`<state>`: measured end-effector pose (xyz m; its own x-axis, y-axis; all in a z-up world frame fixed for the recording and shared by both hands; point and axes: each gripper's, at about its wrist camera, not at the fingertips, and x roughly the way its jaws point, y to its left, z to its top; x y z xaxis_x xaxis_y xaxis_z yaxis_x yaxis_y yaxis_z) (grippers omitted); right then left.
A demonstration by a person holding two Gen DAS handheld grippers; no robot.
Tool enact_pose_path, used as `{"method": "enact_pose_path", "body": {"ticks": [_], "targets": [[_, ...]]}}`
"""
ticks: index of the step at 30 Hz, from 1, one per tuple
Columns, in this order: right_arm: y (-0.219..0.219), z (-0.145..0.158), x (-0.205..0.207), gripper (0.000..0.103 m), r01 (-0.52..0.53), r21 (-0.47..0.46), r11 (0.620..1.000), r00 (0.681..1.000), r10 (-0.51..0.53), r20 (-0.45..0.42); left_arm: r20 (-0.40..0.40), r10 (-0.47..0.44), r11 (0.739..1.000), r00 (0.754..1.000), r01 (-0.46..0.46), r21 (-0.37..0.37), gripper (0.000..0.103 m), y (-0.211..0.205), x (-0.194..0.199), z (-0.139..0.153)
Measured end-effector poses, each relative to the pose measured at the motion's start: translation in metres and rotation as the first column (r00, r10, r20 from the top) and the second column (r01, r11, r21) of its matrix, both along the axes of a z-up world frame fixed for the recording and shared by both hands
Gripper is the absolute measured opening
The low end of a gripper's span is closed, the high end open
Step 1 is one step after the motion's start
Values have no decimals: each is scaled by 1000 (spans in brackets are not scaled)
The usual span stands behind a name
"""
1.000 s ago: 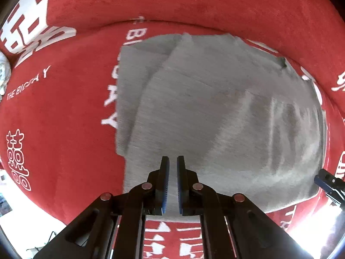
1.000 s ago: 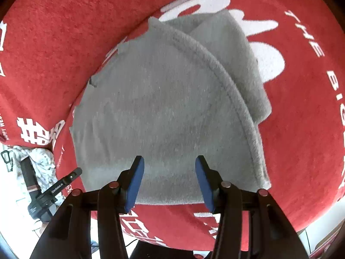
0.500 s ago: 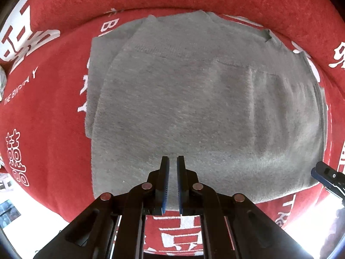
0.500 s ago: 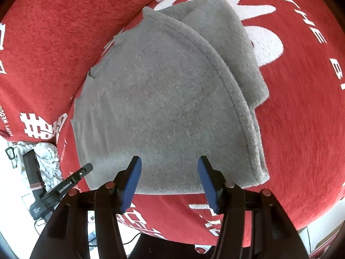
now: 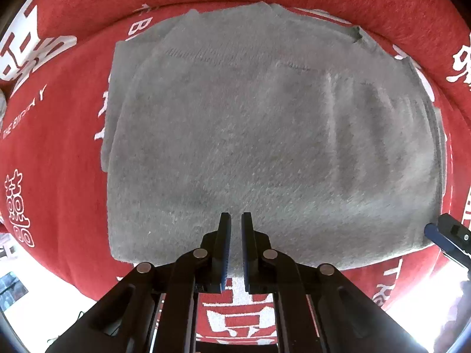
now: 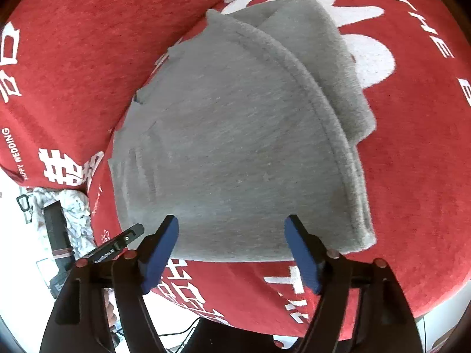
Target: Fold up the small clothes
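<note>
Grey garment (image 5: 265,147) under down-pointed left gripper (image 5: 236,220)

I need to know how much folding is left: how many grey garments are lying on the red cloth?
1: a folded grey garment lies on the red cloth, just beyond both grippers. A whitish crumpled fabric sits off the cloth's edge in the right wrist view; anything beneath the garment is hidden.

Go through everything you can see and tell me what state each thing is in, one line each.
Grey garment: folded in layers, lying flat on the cloth, held by neither claw.
Red cloth: spread out under the garment, white lettering up.
Left claw: shut, nothing between its fingers, above the garment.
Right claw: open, has just been opening, nothing between its fingers, at the garment's near edge.
</note>
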<state>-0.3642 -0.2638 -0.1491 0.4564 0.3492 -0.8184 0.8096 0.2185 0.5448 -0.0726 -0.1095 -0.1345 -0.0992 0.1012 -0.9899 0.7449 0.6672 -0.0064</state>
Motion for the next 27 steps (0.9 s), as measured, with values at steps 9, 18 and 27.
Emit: {"method": "enact_pose_path", "body": {"ticks": [9,18,27], "targets": [[27,6,17,82,9,-21,1000,1000,-8,22,-4,-9,1000,1000,9,9,102,21,2,-13],[83,12,47,82,82,21,996,995,-83,52,0,-44,999,999,44,16,102,53,51,-13],[150,-21,93,82,152,242,958,970,-192,148,-50,76,995,996,-79,-68,102,98,133,-19]]}}
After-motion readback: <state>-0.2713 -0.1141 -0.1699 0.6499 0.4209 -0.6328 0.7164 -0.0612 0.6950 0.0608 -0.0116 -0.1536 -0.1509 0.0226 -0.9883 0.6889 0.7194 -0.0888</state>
